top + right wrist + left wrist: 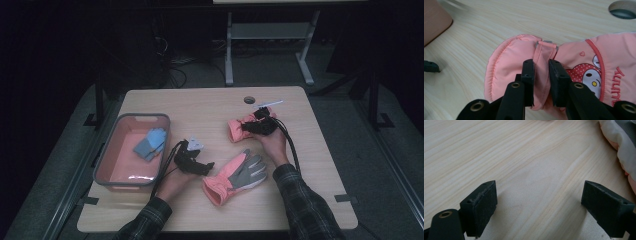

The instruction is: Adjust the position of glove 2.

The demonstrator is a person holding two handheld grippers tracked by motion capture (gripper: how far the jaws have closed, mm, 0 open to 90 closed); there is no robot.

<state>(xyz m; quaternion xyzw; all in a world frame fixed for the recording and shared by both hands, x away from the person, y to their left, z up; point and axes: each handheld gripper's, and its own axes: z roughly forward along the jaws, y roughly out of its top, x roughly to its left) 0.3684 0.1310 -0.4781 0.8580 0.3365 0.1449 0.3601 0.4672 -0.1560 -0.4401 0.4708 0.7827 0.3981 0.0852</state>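
On the wooden table the right gripper sits over a pink glove near the far right side – in the right gripper view its jaws stand narrow, pinching a raised fold of the glove's wrist strap between the pads, with the gathered cuff spreading to the left and a cartoon rabbit print to the right. The left gripper rests low on the table, just left of a second pink and grey glove that lies palm up near the front edge – its jaws stand wide apart over bare wood with nothing between them. A pink bin with a grey rim stands at the left side of the table and holds a blue glove
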